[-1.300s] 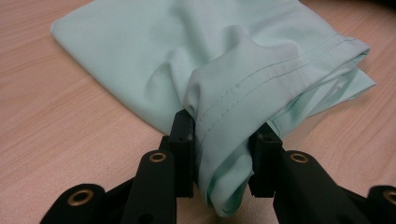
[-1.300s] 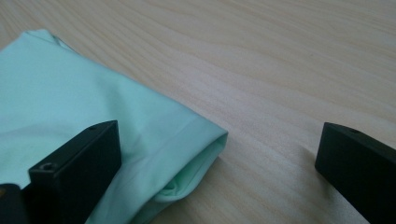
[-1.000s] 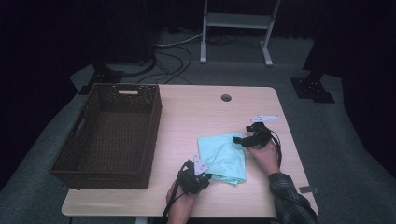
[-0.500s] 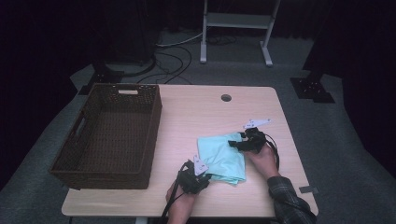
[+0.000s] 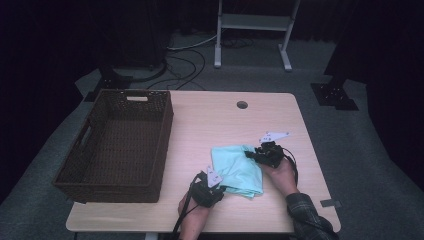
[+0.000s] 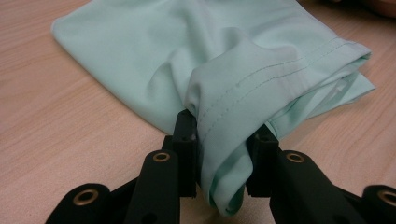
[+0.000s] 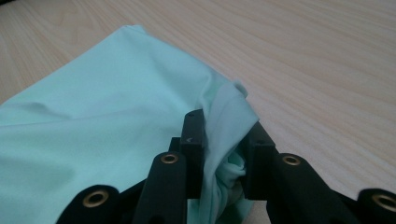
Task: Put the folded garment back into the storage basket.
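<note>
The table carries an empty basket at its left and a folded mint cloth near the front edge, well apart from the basket. The left gripper pinches the cloth's near hemmed corner. The right gripper has just been closing and now pinches a bunched far corner. Judged: both grips set; lifting or further folding, and any move to the basket, remain

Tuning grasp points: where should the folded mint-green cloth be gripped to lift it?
By its corners, probably, coming in low along the table. The folded mint-green cloth lies flat, so only its bunched hemmed edges give purchase. The left gripper pinches the near corner; the right gripper has just been closing on the far one.
</note>
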The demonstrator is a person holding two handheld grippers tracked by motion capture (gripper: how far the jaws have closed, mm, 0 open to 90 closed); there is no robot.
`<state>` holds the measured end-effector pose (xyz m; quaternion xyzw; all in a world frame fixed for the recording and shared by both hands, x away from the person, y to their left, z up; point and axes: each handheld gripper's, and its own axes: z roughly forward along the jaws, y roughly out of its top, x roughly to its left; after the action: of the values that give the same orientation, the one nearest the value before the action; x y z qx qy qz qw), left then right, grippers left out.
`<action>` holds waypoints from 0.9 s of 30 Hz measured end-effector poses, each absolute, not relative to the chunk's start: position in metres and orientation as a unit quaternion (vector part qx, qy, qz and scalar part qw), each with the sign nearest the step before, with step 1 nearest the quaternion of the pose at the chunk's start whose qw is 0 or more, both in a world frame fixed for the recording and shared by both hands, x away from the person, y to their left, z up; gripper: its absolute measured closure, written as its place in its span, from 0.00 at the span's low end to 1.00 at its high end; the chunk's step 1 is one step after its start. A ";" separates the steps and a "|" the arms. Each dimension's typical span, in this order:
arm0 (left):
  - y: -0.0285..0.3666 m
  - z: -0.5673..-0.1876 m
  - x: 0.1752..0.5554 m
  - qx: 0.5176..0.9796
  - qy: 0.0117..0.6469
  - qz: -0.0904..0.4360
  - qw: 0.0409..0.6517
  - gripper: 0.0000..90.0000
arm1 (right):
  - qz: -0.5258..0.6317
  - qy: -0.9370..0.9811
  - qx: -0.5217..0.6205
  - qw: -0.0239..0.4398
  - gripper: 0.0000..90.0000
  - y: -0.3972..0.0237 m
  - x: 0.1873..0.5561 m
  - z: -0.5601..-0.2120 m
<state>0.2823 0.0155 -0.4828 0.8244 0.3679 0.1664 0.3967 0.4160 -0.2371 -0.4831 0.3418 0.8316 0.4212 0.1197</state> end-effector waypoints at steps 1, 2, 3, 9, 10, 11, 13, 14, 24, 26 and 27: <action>0.016 -0.483 0.283 0.824 0.368 0.166 0.397 0.79 | 0.420 0.832 0.340 0.122 0.83 -0.237 0.415 -0.483; 0.016 -0.483 0.283 0.824 0.367 0.165 0.397 0.79 | 0.420 0.831 0.342 0.124 0.84 -0.236 0.414 -0.483; 0.016 -0.483 0.283 0.824 0.368 0.165 0.398 0.79 | 0.420 0.829 0.346 0.128 0.84 -0.236 0.414 -0.483; 0.016 -0.483 0.282 0.820 0.375 0.164 0.400 0.80 | 0.414 0.830 0.342 0.151 0.85 -0.233 0.406 -0.483; 0.016 -0.483 0.282 0.819 0.377 0.162 0.401 0.81 | 0.412 0.831 0.341 0.155 0.85 -0.232 0.404 -0.483; 0.017 -0.483 0.282 0.818 0.378 0.159 0.403 0.81 | 0.411 0.831 0.340 0.159 0.85 -0.232 0.403 -0.483; 0.018 -0.483 0.280 0.816 0.378 0.153 0.410 0.82 | 0.410 0.831 0.339 0.162 0.85 -0.232 0.402 -0.483; 0.018 -0.483 0.280 0.814 0.378 0.151 0.413 0.82 | 0.411 0.831 0.341 0.159 0.85 -0.232 0.402 -0.483; 0.023 -0.480 0.274 0.786 0.368 0.172 0.466 0.84 | 0.403 0.827 0.361 0.153 0.86 -0.228 0.394 -0.481; 0.024 -0.479 0.274 0.783 0.362 0.177 0.474 0.85 | 0.401 0.827 0.363 0.150 0.86 -0.227 0.392 -0.480; 0.024 -0.479 0.274 0.782 0.360 0.179 0.476 0.85 | 0.401 0.828 0.364 0.150 0.86 -0.227 0.391 -0.480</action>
<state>0.2737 0.0238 -0.4792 0.7821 0.3597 0.1790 0.4763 0.3914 -0.2266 -0.4797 0.3636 0.8275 0.4005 0.1500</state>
